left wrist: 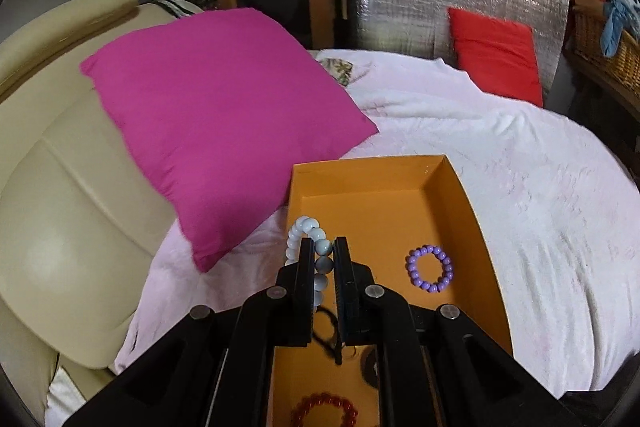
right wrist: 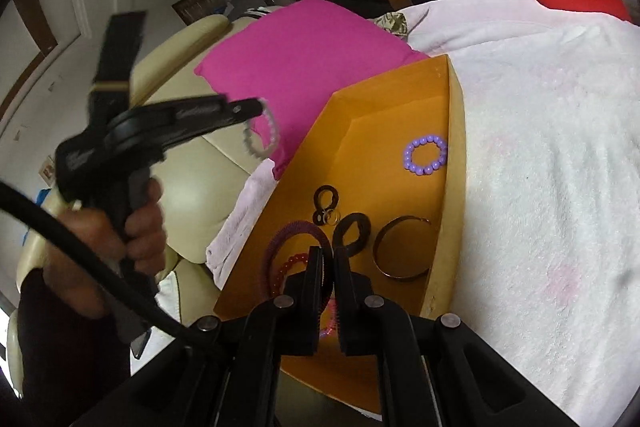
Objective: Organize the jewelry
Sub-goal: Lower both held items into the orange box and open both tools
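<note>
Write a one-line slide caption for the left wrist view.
Left hand-held gripper holds a white bead bracelet above the orange box, where a purple bracelet lies.

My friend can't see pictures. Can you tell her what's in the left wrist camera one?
The left gripper pinches a pale white and grey bead bracelet above an open orange cardboard box on a white blanket. A purple bead bracelet lies inside; a big magenta pillow sits behind.

Black hand-held gripper [left wrist: 323, 251] with flat parallel fingers, round silver screws at linkage pivots; thick black cable [right wrist: 80, 251], dark sleeve [right wrist: 60, 347], faint lettering along body.
</note>
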Demonstrator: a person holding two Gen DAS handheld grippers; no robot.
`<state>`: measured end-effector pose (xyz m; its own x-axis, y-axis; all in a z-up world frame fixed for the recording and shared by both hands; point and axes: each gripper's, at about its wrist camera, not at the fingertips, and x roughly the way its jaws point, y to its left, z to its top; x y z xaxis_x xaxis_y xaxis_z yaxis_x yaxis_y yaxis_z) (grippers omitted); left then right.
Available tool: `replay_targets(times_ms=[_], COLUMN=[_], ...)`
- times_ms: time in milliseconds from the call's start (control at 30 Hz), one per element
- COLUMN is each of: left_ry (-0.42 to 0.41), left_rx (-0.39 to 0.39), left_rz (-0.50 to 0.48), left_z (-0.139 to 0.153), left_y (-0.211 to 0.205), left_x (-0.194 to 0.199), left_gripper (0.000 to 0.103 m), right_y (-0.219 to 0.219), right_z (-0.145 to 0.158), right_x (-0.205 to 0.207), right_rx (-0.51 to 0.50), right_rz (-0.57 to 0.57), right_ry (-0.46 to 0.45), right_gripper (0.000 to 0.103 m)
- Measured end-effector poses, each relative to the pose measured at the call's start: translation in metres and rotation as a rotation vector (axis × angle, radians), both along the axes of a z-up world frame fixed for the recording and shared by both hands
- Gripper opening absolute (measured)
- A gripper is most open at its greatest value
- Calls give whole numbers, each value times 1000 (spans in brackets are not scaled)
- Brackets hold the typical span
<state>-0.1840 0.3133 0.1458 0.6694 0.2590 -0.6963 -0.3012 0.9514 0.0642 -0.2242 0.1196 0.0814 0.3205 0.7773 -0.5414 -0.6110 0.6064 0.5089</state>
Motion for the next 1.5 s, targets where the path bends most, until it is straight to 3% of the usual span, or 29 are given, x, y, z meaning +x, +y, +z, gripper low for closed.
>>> replay_targets(times_ms=[167, 400, 533, 667, 833, 1133, 1167, 1200, 1267, 1367, 1500], left_ry=[30, 62, 79, 104, 123, 134, 133, 132, 120, 105, 77], left_rx=[-15, -89, -143, -164, -153, -127, -120, -109, -76, -43, 6], left_rz=[3, -7, 7, 14, 17, 31, 31, 31, 33, 30, 51], left_z=[-8, -30, -45, -60, -73, -79, -79, -78, -74, -65, -49], left_y=[4, 6, 7, 3, -4, -8, -8, -9, -12, -18, -27], left_x=[14, 30, 42, 54, 64, 62, 61, 60, 56, 49, 35], left_gripper=[9, 9, 9, 10, 10, 11, 17, 29, 42, 46, 61], right_y=[3, 33, 61, 84, 102, 111, 110, 107, 102, 93, 80], right_z=[9, 27, 21, 11, 3, 0, 0, 0, 3, 12, 24], right_x=[27, 117, 165, 196, 215, 228, 229, 230, 231, 226, 212], right_rx=[-5, -31, -72, -132, -206, -245, -241, -234, -202, -175, -149], right_rz=[-65, -96, -97, -127, -145, -141, -143, -146, -152, -156, -153], right_ry=[-32, 37, 112, 126, 137, 145, 147, 161, 174, 137, 105], right_gripper=[7, 9, 9, 9, 10, 12, 23, 40, 55, 55, 55])
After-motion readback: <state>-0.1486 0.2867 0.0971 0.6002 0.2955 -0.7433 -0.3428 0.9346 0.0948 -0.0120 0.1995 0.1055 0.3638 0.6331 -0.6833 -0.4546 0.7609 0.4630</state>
